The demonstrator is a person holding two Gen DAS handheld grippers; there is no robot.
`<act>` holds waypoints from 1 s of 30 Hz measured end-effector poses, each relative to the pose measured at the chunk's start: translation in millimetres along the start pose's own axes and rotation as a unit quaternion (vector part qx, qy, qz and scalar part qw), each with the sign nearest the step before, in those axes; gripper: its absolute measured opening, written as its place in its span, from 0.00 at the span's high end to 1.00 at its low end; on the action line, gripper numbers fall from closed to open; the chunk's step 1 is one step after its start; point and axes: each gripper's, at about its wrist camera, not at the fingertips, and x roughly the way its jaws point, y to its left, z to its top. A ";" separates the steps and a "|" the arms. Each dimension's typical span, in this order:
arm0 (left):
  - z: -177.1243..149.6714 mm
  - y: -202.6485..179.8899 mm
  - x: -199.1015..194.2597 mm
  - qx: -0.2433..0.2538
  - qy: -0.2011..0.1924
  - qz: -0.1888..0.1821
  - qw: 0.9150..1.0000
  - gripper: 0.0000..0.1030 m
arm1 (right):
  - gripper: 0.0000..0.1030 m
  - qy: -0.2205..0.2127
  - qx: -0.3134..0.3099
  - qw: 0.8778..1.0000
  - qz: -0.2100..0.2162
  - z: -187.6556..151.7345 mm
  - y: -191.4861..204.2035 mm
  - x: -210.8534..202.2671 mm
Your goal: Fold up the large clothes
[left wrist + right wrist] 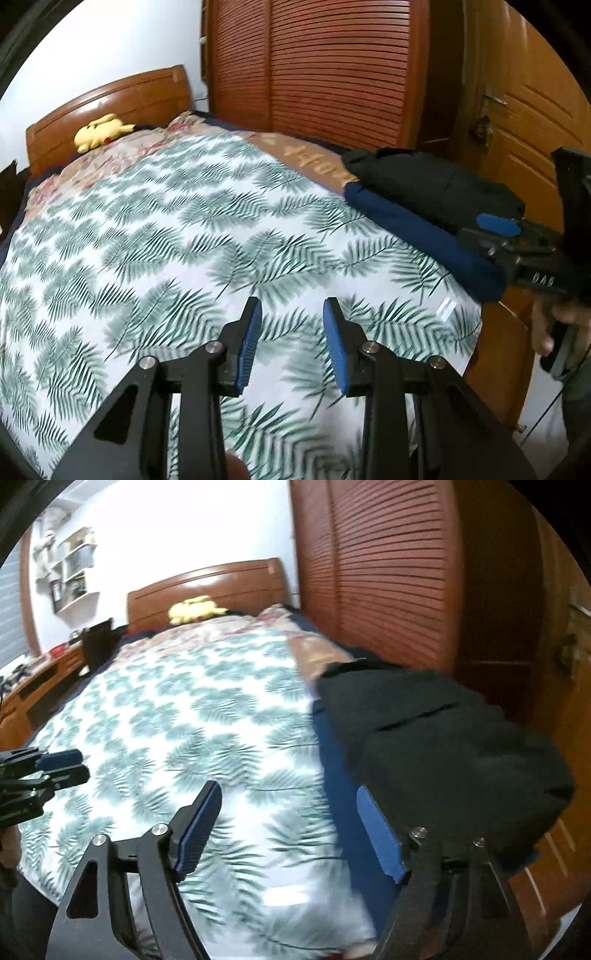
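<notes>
Two folded garments are stacked at the bed's right edge, a black one [436, 184] [443, 738] lying on a navy one [424, 236] [340, 775]. My left gripper [291, 325] hovers over the leaf-print bedspread [184, 221] near the foot of the bed, open, with nothing between its blue pads. My right gripper [291, 823] is open wide beside the stack; its right finger is at the navy garment's edge and its left one is over the bedspread [203, 720]. Neither holds cloth. Each gripper also shows in the other's view: the right one's fingers [498, 226] and the left gripper [79, 766].
A yellow plush toy [99, 131] lies by the wooden headboard [110, 99]. A louvred wardrobe [314, 66] and a wooden door [535, 129] stand close along the bed's right side. A desk [44, 672] and wall shelves [74, 565] are at the left. A hand [561, 325] grips the right tool.
</notes>
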 end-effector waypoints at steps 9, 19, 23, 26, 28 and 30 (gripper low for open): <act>-48.7 66.1 -50.8 -0.042 -0.006 0.085 0.995 0.67 | 0.16 0.020 -0.032 0.997 0.063 -11.6 102.1 36.7; -99.1 118.2 -116.9 -0.104 -0.019 0.146 0.984 0.67 | 0.13 0.014 -0.061 0.993 0.103 -22.5 186.3 25.6; -113.0 125.1 -141.8 -0.118 -0.026 0.159 0.980 0.67 | 0.13 0.001 -0.068 0.992 0.109 -25.9 207.7 5.4; -122.1 125.9 -160.7 -0.123 -0.032 0.167 0.978 0.67 | 0.13 -0.009 -0.071 0.991 0.112 -27.5 217.9 -10.6; -126.3 125.0 -169.7 -0.124 -0.035 0.172 0.977 0.67 | 0.13 -0.013 -0.072 0.991 0.115 -28.2 222.1 -20.5; -130.4 124.8 -179.4 -0.126 -0.038 0.175 0.976 0.67 | 0.13 -0.014 -0.071 0.990 0.119 -28.9 226.7 -27.8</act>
